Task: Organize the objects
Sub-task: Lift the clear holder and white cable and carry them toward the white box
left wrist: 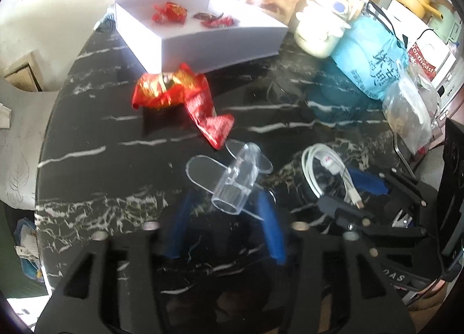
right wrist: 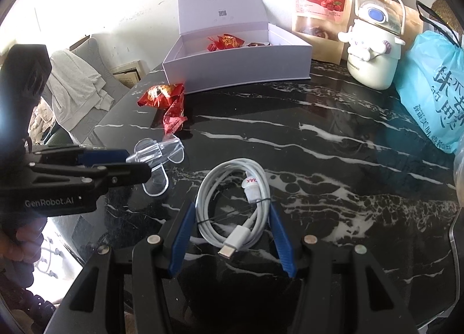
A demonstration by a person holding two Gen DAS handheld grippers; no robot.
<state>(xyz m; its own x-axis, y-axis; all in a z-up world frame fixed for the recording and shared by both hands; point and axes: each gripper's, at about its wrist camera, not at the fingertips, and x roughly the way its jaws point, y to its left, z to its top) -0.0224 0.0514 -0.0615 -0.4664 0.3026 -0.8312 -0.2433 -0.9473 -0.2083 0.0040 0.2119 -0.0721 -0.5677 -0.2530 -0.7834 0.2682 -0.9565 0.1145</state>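
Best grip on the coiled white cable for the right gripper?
Pinch across the coil of the white cable at its tied lower half, coming from above and the near side. It lies flat on the table; the right gripper is open and already straddles it, and the tie keeps the loops bunched.

One white box point(right wrist: 232, 73) holds two red-wrapped candies point(right wrist: 226, 41) (a third, darker wrapper point(right wrist: 255, 44) lies beside them). On the bench point(right wrist: 319, 145): two red wrappers point(right wrist: 165, 96), one clear plastic piece point(right wrist: 158, 157), one coiled white cable point(right wrist: 235, 203), one snack pouch point(right wrist: 319, 15), one white kettle point(right wrist: 374, 50), one blue bag point(right wrist: 435, 93).
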